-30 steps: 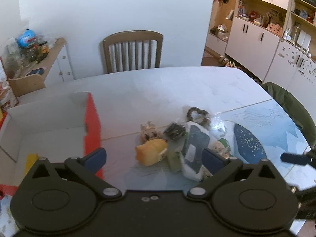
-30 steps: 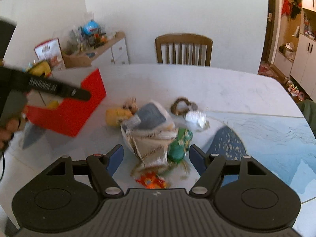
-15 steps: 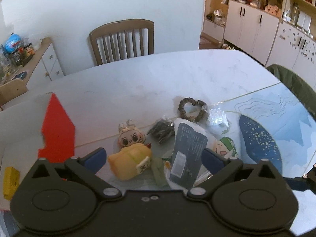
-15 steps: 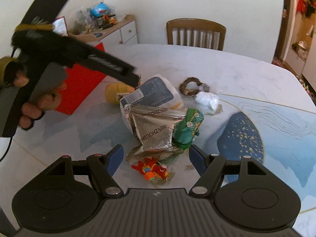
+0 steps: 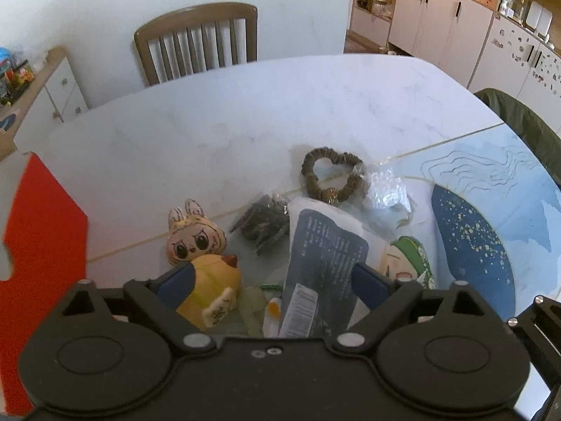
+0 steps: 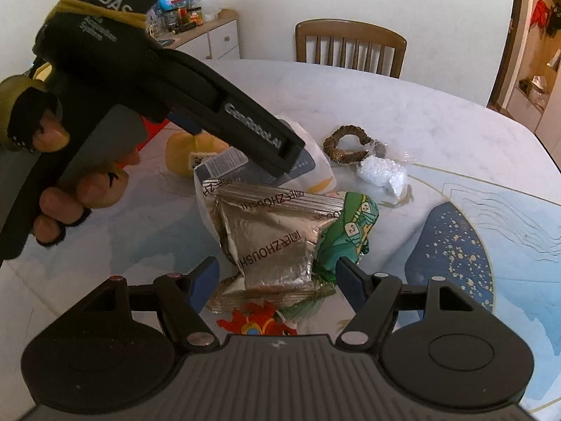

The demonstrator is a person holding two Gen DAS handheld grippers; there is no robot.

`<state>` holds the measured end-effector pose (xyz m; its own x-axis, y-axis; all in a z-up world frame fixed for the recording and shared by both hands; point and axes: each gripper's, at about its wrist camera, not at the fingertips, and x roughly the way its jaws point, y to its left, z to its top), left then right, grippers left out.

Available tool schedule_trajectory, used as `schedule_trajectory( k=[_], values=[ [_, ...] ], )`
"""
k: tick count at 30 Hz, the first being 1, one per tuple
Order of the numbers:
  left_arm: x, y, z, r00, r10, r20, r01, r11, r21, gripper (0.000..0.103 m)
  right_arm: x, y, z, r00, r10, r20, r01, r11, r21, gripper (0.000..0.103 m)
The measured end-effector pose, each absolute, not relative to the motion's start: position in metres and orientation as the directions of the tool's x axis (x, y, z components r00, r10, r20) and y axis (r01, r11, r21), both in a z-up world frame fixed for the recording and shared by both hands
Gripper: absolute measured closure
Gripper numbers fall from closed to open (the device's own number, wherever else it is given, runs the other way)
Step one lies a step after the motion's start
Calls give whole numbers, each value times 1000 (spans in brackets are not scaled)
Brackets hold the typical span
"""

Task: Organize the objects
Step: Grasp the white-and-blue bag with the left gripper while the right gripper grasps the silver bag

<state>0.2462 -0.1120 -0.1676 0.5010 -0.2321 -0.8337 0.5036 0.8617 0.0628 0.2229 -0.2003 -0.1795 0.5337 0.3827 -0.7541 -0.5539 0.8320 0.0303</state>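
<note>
Hovering spread over the pile, left gripper [image 5: 271, 282] and right gripper [image 6: 277, 279]; bare table [image 5: 245, 115] lies beyond.

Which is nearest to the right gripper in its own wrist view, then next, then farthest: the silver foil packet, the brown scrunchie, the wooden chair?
1. Silver foil packet, just ahead of the right gripper, between its open fingers.
2. Brown scrunchie, farther up the table, slightly right.
3. Wooden chair, beyond the table's far edge.
</note>
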Motion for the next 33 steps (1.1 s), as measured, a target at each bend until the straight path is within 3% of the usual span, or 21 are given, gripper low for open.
schedule_trajectory(
  k=[6, 12, 14, 19, 23, 33],
  values=[
    [250, -114, -170, 481, -252, -840, 517, 855, 39, 23, 227, -195, -183, 540, 375, -754, -551, 834, 20, 30],
    [248, -113, -168, 461, -282, -841, 531, 847, 7, 45, 225, -194, -185, 543, 368, -755, -548, 836, 14, 32],
    [246, -114, -167, 457, -293, -840, 542, 840, 2, 59, 223, -193, -185, 543, 365, -756, -549, 836, 10, 38],
    [241, -116, -165, 454, -311, -835, 566, 825, 0, 80, 219, -191, -184, 552, 350, -756, -542, 841, -7, 49],
    [237, -114, -162, 449, -328, -831, 572, 820, -14, 91, 218, -190, -181, 561, 344, -753, -536, 844, -14, 60],
    [228, -94, -140, 464, -381, -800, 558, 827, -71, 96, 207, -194, -162, 590, 353, -726, -514, 858, -2, 64]
  ],
)
